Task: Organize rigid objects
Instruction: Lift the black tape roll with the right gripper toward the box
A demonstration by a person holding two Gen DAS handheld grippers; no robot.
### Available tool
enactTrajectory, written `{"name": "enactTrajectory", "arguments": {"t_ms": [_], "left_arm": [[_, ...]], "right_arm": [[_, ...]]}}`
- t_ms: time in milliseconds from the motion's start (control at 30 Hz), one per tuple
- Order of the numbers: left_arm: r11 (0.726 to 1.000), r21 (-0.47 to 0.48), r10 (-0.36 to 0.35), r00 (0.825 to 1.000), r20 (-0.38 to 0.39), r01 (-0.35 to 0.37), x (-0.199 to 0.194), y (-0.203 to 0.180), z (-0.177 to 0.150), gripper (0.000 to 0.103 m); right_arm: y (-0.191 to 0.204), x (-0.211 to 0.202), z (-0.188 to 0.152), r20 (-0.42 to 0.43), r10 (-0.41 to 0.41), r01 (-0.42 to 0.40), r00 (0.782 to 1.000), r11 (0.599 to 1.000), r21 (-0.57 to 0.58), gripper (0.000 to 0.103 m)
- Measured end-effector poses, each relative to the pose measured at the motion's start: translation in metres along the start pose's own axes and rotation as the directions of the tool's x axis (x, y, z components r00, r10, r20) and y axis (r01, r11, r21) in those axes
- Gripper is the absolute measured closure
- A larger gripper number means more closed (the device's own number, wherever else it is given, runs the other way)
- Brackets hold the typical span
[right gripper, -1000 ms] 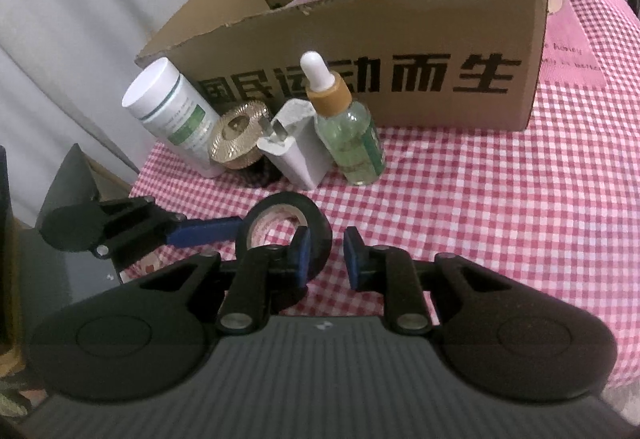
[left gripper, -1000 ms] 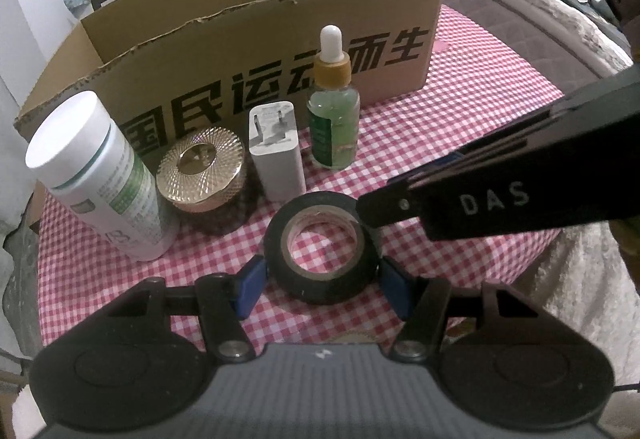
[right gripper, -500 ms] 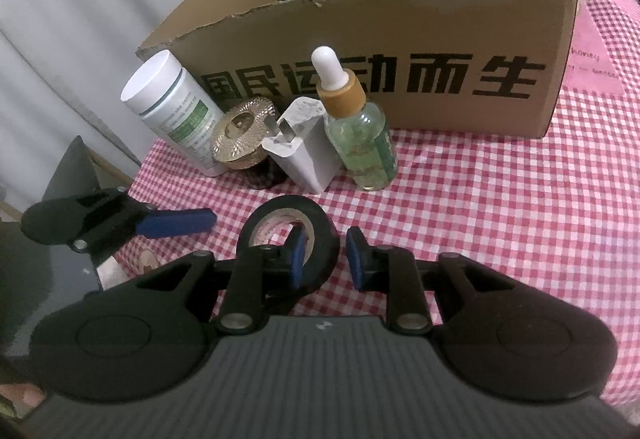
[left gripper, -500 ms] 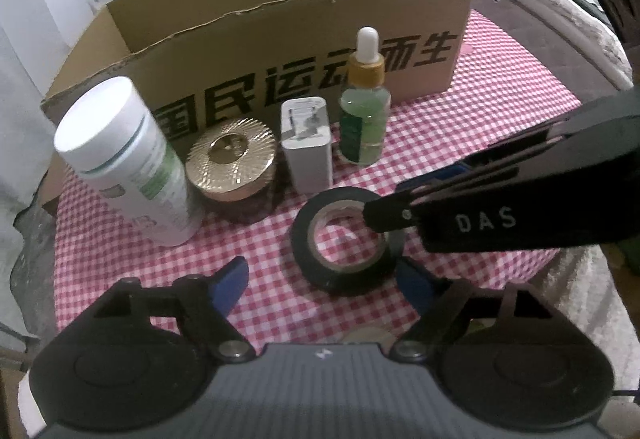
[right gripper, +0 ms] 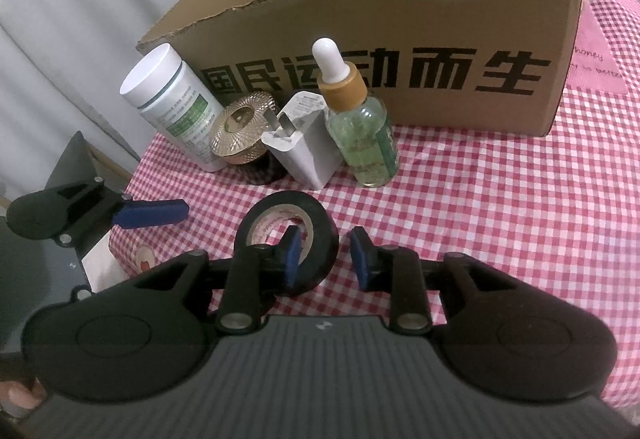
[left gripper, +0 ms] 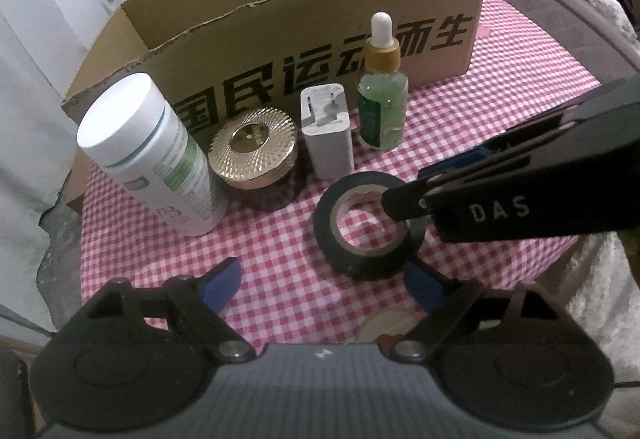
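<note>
A black tape roll point(left gripper: 368, 227) lies on the red-checked cloth, ahead of my left gripper point(left gripper: 323, 285). The left jaws are opening and stand wide, with neither blue pad touching the roll. My right gripper point(right gripper: 326, 259) straddles the roll's point(right gripper: 286, 235) near rim: one pad sits inside the hole and the other just outside the wall. Its jaws are opening too, and a small gap shows beside the outer pad. In the left wrist view the right gripper point(left gripper: 428, 183) reaches in from the right, over the roll.
Behind the roll stand a white bottle point(left gripper: 148, 151), a gold-lidded jar point(left gripper: 256, 153), a white charger plug point(left gripper: 326, 131) and a green dropper bottle point(left gripper: 382, 95). An open cardboard box point(left gripper: 320, 51) stands behind them. The table edge drops off at the left.
The left jaws have spread from beside the tape roll to wide apart. The right jaws have parted a little around the roll's rim. The roll has stayed on the cloth.
</note>
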State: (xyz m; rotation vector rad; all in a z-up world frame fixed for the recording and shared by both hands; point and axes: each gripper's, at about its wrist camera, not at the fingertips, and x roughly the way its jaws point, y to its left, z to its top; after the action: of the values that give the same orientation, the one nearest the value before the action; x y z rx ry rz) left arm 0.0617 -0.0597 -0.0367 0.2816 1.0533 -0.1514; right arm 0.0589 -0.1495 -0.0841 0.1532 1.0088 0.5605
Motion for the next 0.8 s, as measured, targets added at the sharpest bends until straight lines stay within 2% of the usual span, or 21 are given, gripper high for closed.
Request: {"name": "enactTrajectory", "arguments": {"t_ms": [267, 467, 633, 800], "left_arm": [[1.0, 0.014, 0.011, 1.0, 0.005, -0.011, 0.002, -0.004, 0.001, 0.013], [0.997, 0.042, -0.061, 0.996, 0.067, 0.058, -0.001, -0.008, 0.0, 0.015], [0.993, 0.069, -0.098, 0.992, 0.076, 0.093, 0.003, -0.013, 0.0, 0.03], [0.99, 0.072, -0.127, 0.989, 0.074, 0.122, 0.009, -0.014, 0.003, 0.033]], "right_arm": [[0.0, -0.001, 0.001, 0.005, 0.005, -0.005, 1.0, 1.0, 0.003, 0.076], [-0.001, -0.005, -0.001, -0.006, 0.037, -0.037, 0.999, 0.999, 0.017, 0.083], [-0.002, -0.007, -0.002, -0.011, 0.035, -0.034, 0.999, 0.999, 0.029, 0.083], [-0.002, -0.006, -0.001, -0.019, 0.033, -0.032, 0.999, 0.999, 0.037, 0.083]]}}
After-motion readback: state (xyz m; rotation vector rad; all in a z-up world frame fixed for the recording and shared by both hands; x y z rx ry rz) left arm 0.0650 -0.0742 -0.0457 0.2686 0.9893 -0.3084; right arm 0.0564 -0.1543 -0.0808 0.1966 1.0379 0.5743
